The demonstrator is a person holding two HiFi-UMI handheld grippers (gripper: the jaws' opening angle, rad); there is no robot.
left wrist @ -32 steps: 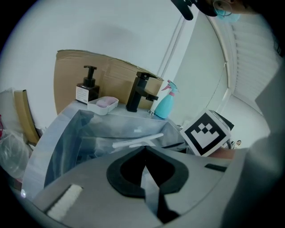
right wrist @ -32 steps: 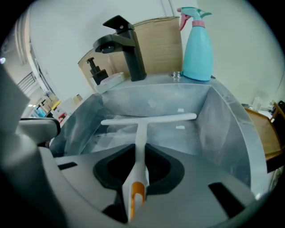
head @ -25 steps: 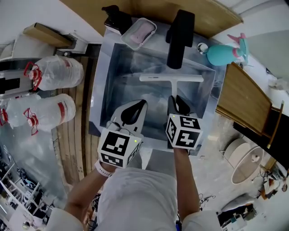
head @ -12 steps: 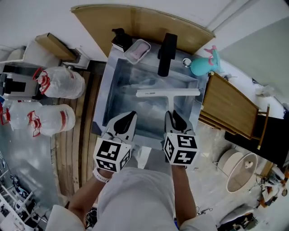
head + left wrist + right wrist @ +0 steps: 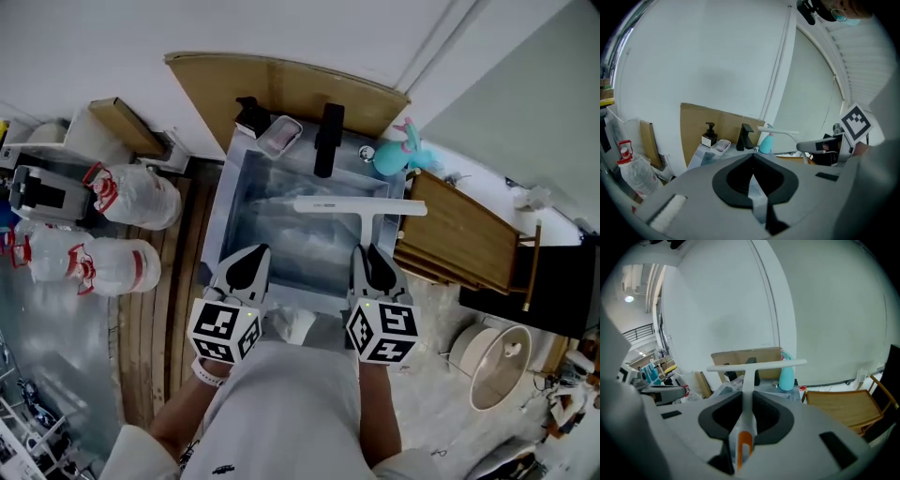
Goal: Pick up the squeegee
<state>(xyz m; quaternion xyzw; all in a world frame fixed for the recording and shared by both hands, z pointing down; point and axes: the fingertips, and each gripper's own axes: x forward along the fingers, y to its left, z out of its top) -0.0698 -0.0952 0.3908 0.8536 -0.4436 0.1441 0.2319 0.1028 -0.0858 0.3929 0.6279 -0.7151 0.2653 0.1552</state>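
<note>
White squeegee (image 5: 359,206) clamped by handle in my right gripper (image 5: 368,255), centre frame over sink (image 5: 234,214); left gripper (image 5: 253,255) jaws together, empty.

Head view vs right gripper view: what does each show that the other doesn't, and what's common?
Head view only: both marker cubes, the person's arms, and a round white object on the floor at lower right.

Right gripper view only: the orange strip on the squeegee handle, pinched between the fingers of the right gripper.

Both: the squeegee, the teal spray bottle, the black faucet, the cardboard sheet and the wooden panel.
</note>
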